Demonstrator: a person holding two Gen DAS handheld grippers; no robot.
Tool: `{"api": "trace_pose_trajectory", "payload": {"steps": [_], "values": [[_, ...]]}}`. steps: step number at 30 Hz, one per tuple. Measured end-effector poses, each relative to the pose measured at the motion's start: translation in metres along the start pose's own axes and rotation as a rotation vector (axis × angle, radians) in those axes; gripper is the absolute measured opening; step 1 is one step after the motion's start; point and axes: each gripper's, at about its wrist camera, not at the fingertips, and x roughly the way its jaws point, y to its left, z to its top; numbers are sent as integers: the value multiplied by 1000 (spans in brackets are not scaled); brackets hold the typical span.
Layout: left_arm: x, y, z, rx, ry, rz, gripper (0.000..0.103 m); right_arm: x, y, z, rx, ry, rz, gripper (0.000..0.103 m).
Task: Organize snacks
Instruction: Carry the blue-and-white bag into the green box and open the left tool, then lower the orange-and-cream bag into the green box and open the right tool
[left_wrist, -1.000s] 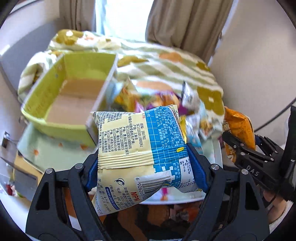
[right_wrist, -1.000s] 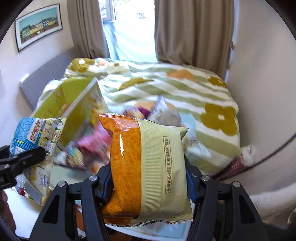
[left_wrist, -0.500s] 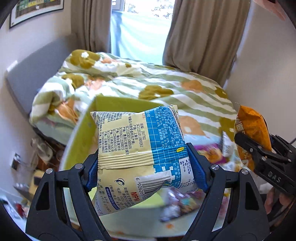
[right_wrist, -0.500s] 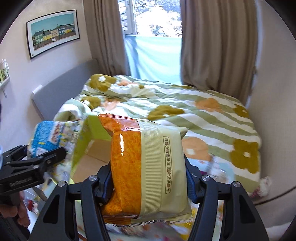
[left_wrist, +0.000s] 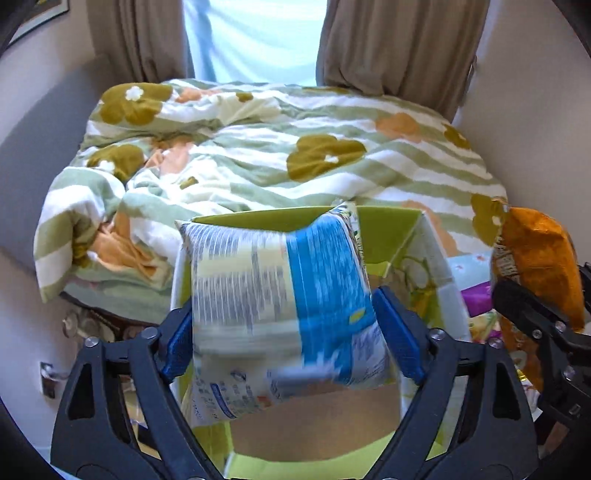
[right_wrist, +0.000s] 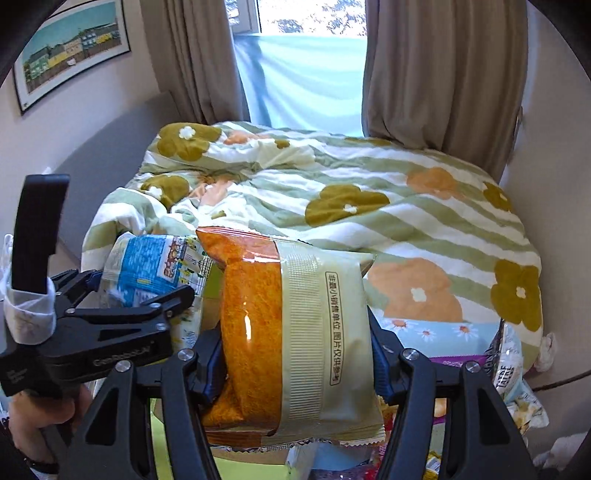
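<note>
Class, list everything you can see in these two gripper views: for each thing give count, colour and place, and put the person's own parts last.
blue-and-cream snack bag: one, blue and cream, between the left gripper's pads above the box, blurred
orange snack bag: one, orange and pale green, clamped in the right gripper
box: one, lime green with a brown floor, below the left gripper, open
loose snack packets: several, purple, white and mixed, lower right of the right view; exact count unclear
duvet: one, green-and-white stripes with olive and orange flowers, on the bed behind
curtains: two, beige, either side of the window
framed picture: one, teal townscape, left wall
left gripper: black with blue pads
right gripper: black with blue pads
</note>
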Motion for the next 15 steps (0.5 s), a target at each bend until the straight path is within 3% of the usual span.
{"api": "trace_pose_trajectory", "payload": {"steps": [4, 7, 15], "values": [[35, 4, 0, 28, 48, -6, 98, 18, -1, 1, 20, 46, -30, 58], [43, 8, -3, 26, 54, -21, 98, 22, -2, 1, 26, 61, -38, 58], [16, 16, -19, 16, 44, 34, 99, 20, 10, 10, -1, 27, 0, 59]]}}
